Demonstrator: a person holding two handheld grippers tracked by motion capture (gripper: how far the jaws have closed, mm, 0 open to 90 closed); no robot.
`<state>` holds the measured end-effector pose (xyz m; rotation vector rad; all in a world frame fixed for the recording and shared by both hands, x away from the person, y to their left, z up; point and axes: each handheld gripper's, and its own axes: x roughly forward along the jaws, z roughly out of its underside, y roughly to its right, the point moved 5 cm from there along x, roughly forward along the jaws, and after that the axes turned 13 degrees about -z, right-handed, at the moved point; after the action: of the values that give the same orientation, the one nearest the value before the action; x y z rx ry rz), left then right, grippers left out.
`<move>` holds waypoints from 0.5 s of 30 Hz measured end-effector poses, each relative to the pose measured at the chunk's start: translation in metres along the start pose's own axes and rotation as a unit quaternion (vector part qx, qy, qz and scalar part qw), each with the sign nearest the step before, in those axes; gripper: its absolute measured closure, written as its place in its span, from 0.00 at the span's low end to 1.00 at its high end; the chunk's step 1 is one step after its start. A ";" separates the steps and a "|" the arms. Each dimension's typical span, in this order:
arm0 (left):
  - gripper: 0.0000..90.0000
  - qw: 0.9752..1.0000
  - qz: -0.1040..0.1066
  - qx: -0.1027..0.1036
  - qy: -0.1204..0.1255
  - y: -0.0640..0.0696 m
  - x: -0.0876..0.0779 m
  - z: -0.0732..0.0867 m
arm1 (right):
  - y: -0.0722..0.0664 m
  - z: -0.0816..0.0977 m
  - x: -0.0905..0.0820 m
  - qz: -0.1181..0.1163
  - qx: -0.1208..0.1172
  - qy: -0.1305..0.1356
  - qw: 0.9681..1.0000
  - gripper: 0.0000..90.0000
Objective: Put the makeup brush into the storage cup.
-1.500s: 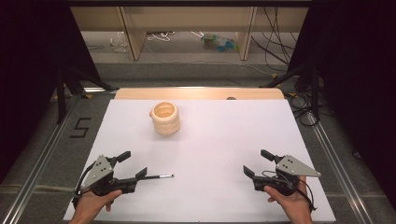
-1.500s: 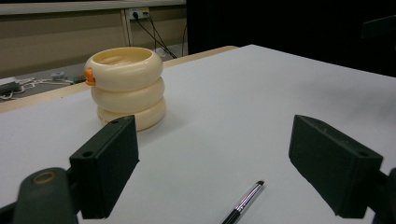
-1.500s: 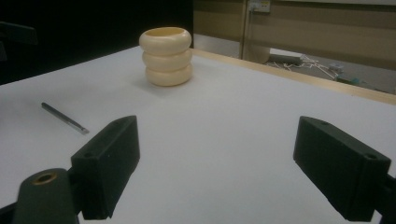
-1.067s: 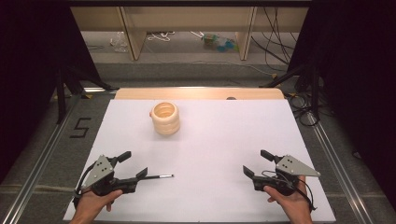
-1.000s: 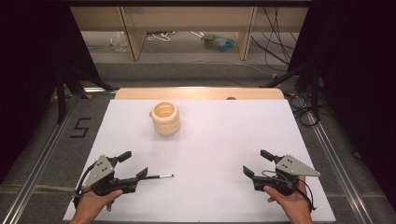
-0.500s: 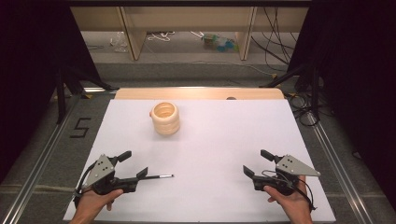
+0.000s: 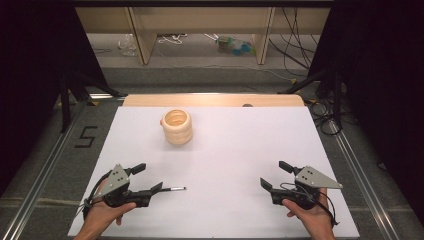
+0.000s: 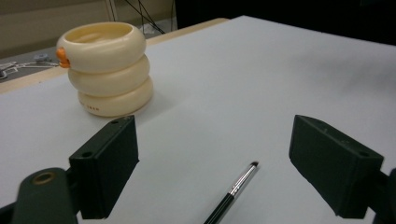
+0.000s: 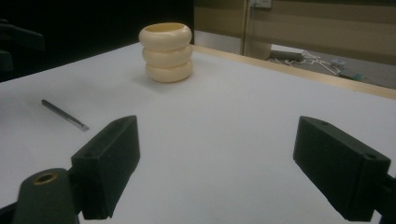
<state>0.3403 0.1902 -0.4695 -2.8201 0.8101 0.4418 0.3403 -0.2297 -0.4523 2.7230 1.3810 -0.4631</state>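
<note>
— How's the left gripper [image 7: 150, 177] set?

— Spread wide, with nothing between its jaws. It sits low over the white table [image 7: 240, 150], and the thin brush [image 7: 173, 189] lies flat on the sheet just ahead of it. In the left gripper view the brush [image 8: 232, 192] runs up through the gap between the two jaws, metal ferrule and dark tip pointing away, touching neither one.

— And the right gripper [image 7: 274, 175]?

— Just as wide, empty too, held at the near edge of the table, well apart from the brush on its tip side.

— Where's the cream pot [image 7: 176, 126] from the brush?

— Farther back on the table, well beyond the brush and almost straight behind it. It stands upright, shaped like three stacked rings, mouth open at the top. The left gripper view shows a small orange bit at the rim of the pot [image 8: 106, 67]; from the right gripper view the pot [image 9: 166, 52] stands far past the brush [image 9: 65, 114].
</note>
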 end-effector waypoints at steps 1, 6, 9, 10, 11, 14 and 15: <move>0.17 1.000 0.000 0.000 0.000 0.000 0.000 0.000 | 0.000 0.000 0.000 -0.003 0.000 0.001 1.000 0.18; 0.17 0.999 0.016 0.025 -0.030 0.005 0.002 0.001 | 0.000 0.000 0.001 0.000 0.001 0.000 1.000 0.18; 0.17 0.998 0.024 0.030 -0.040 0.007 0.003 0.000 | 0.000 0.001 0.002 -0.001 0.002 -0.001 1.000 0.18; 0.17 0.998 0.026 0.019 -0.045 0.008 0.004 0.000 | -0.001 0.001 0.002 -0.006 0.006 -0.004 1.000 0.18; 0.17 0.998 0.032 0.019 -0.048 0.008 0.005 0.000 | -0.002 0.001 0.002 -0.006 0.010 -0.004 1.000 0.18; 0.18 0.997 0.029 0.023 -0.062 0.007 0.007 0.000 | -0.002 0.001 0.003 -0.013 0.007 -0.002 1.000 0.18; 0.17 0.997 0.029 0.023 -0.062 0.007 0.007 0.000 | -0.002 0.001 0.003 -0.013 0.008 -0.002 1.000 0.18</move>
<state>0.3419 0.1814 -0.4726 -2.7010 0.8670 0.5933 0.3399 -0.2264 -0.4544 2.7185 1.4203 -0.4840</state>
